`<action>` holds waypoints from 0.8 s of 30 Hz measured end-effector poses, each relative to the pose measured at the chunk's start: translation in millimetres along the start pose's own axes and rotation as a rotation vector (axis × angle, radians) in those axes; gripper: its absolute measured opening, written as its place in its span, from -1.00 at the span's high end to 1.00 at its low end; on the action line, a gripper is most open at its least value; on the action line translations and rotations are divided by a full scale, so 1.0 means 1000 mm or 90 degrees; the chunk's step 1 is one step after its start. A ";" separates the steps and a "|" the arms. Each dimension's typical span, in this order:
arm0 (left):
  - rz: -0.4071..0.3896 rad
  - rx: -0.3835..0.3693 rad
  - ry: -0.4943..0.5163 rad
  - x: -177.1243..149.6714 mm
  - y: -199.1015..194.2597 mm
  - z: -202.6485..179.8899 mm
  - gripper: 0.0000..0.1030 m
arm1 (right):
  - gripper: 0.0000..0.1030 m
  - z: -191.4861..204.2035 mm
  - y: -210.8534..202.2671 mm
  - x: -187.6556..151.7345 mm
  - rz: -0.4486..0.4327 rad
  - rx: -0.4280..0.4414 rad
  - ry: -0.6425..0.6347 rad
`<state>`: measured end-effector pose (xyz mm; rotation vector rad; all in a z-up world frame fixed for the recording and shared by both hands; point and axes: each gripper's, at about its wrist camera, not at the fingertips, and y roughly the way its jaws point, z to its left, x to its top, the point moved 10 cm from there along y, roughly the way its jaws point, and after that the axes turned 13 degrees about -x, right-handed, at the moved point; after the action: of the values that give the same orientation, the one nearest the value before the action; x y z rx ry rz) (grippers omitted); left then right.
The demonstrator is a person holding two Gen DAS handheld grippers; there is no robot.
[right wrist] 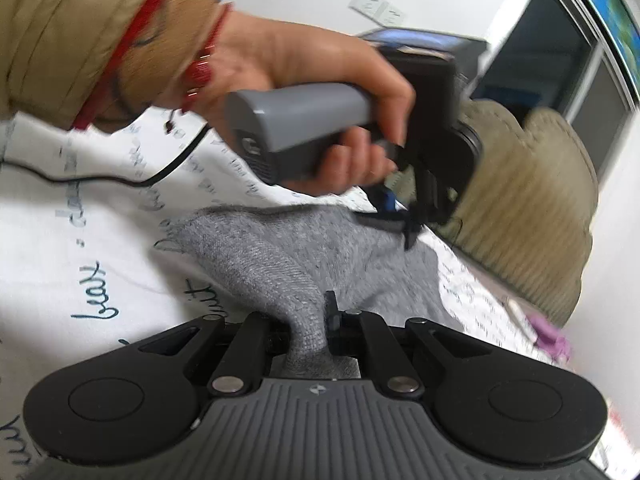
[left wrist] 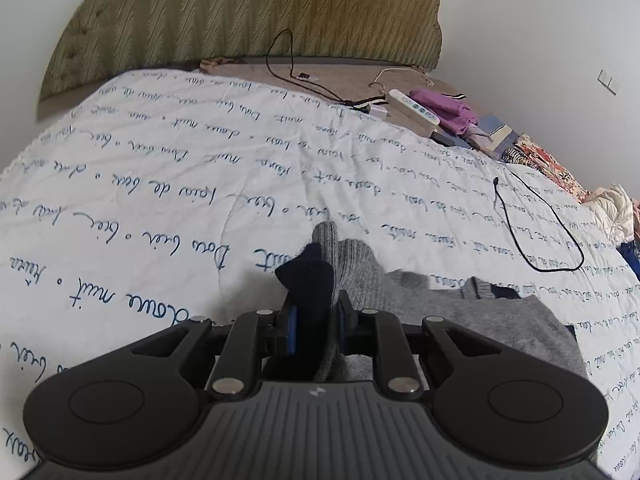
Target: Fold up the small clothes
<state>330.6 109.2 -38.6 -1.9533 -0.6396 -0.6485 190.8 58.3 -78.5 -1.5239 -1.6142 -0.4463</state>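
Now, your left gripper (left wrist: 314,324): it is pinching the dark, grey-ribbed edge of the grey knit garment (left wrist: 472,316), jaws nearly together.
Your right gripper (right wrist: 320,320): it is clamping a bunched fold of that garment, fully closed.
Surroundings: a black cable (left wrist: 536,224) and a power strip (left wrist: 414,106) are lying on the script-printed bedspread (left wrist: 160,200), well apart.
Garment: it is stretching between your two grippers, partly resting on the bedspread.

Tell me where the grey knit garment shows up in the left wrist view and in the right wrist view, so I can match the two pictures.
Left wrist view: the grey knit garment lies lower centre to right, a bunched end with dark trim pinched in the left gripper.
Right wrist view: it spreads across the centre, one edge pinched in the right gripper.
Shared landmark: the white bedspread with blue handwriting.
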 end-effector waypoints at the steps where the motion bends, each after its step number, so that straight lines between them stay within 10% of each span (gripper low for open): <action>1: -0.001 0.002 0.000 0.001 -0.001 -0.004 0.66 | 0.85 -0.007 -0.003 0.000 0.003 0.003 0.021; 24: -0.025 0.010 0.028 0.013 0.013 -0.121 0.66 | 0.85 -0.147 -0.041 -0.069 0.087 0.050 0.422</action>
<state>327.4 -1.6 12.2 -1.9119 -0.6549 -0.7065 193.8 -103.4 -35.4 -1.2371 -0.9927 -0.7122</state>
